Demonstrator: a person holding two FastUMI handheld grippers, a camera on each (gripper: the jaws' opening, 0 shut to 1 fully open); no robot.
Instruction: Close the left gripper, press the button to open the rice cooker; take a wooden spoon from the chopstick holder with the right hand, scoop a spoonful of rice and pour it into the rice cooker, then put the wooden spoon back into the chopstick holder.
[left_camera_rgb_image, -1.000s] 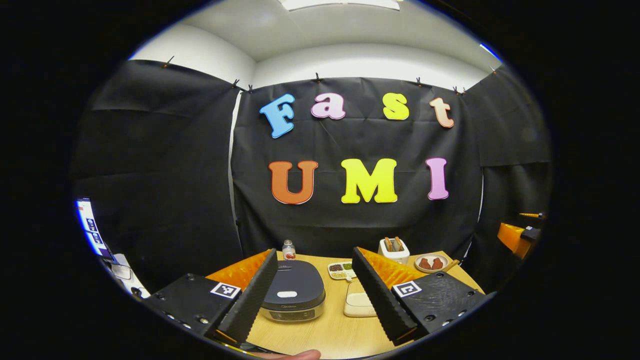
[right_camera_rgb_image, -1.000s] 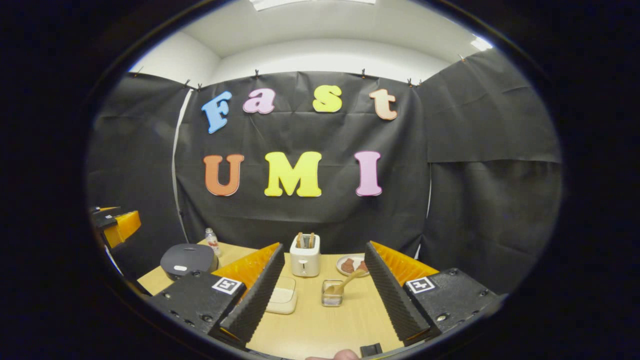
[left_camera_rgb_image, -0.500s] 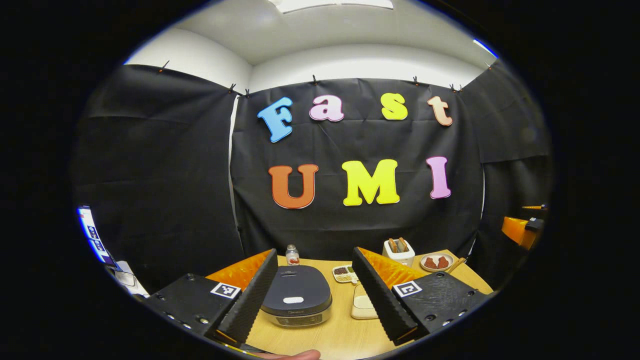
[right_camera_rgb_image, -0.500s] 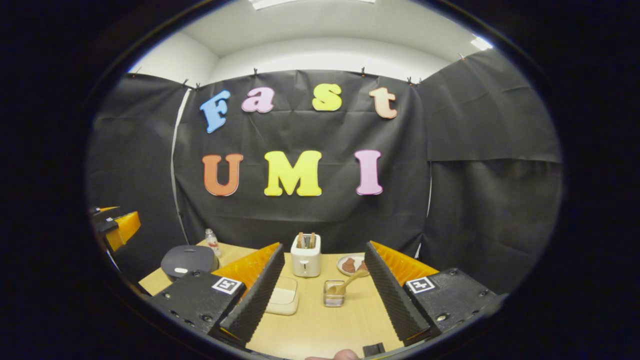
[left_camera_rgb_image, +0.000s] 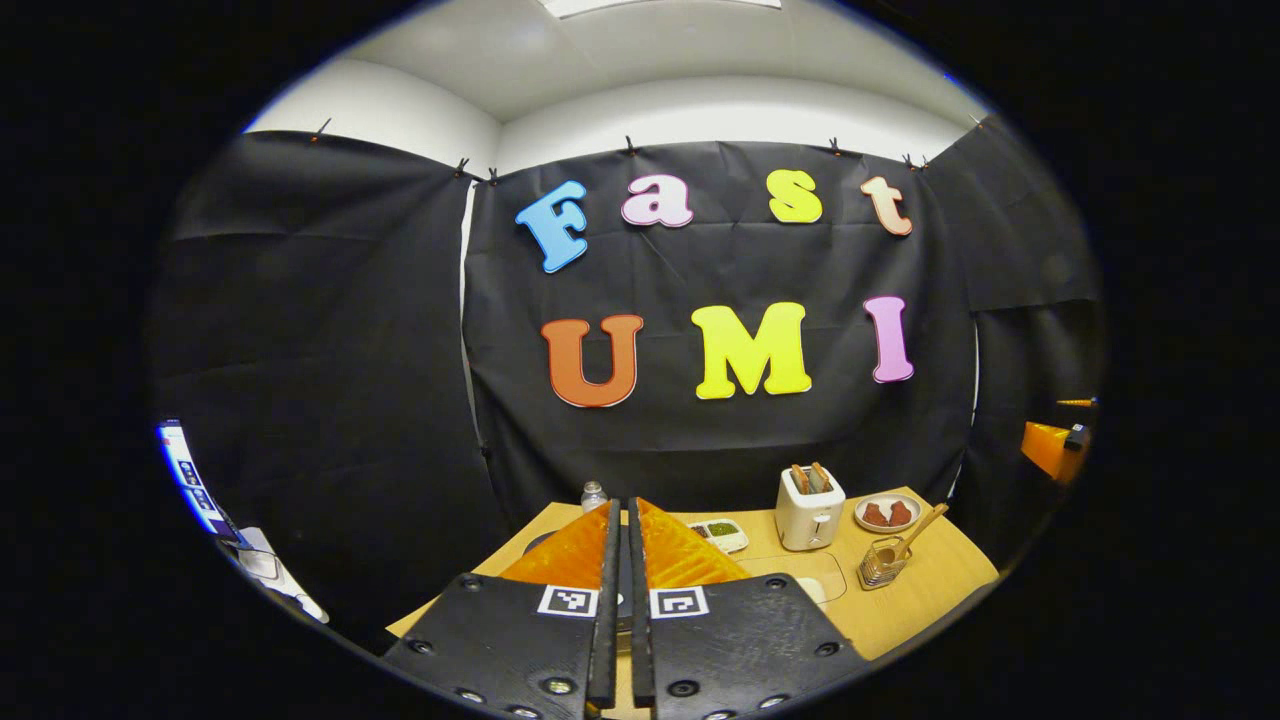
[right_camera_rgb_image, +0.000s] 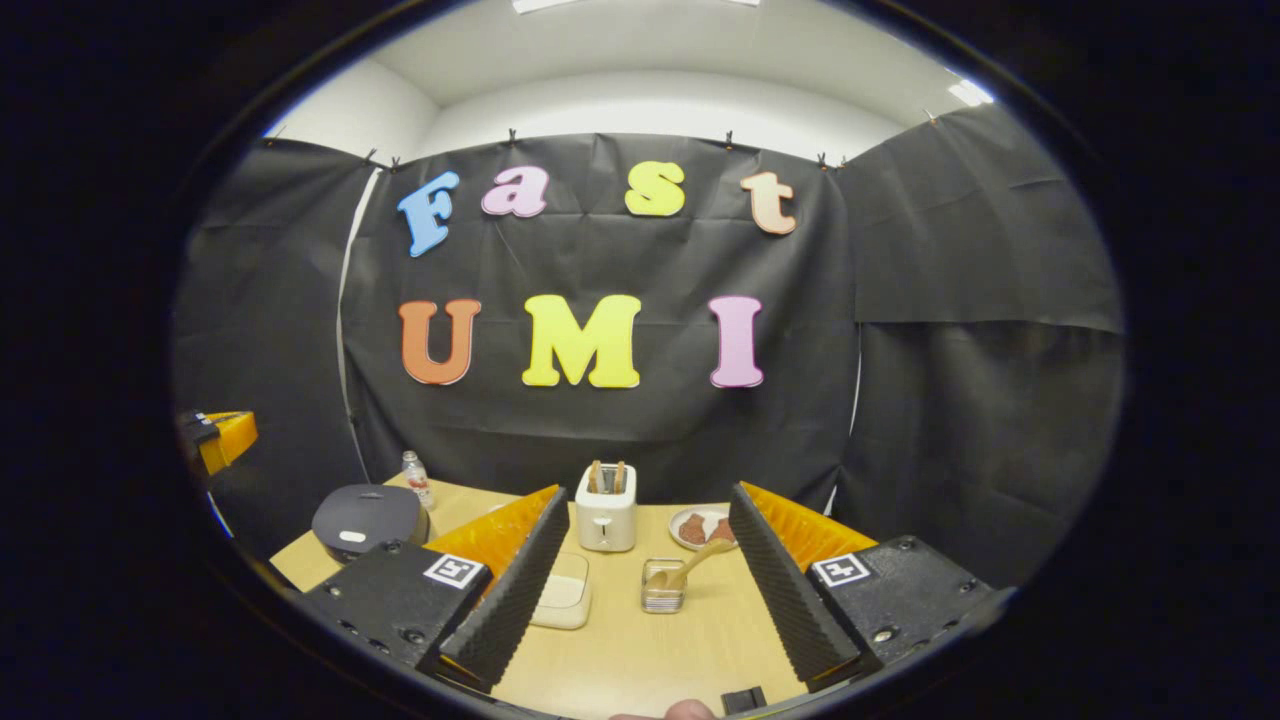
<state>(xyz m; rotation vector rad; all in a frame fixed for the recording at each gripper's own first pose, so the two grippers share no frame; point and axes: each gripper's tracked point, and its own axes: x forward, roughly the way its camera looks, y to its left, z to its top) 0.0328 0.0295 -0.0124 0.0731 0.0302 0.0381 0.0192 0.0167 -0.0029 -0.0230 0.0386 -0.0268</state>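
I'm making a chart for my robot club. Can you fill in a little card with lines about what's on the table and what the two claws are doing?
left claw: shut, holding nothing
right claw: open, holding nothing
rice cooker: lid down, at the table's left end
wooden spoon: leaning in the chopstick holder
toaster: upright, slices inside
plate: beside the toaster
bottle: behind the rice cooker
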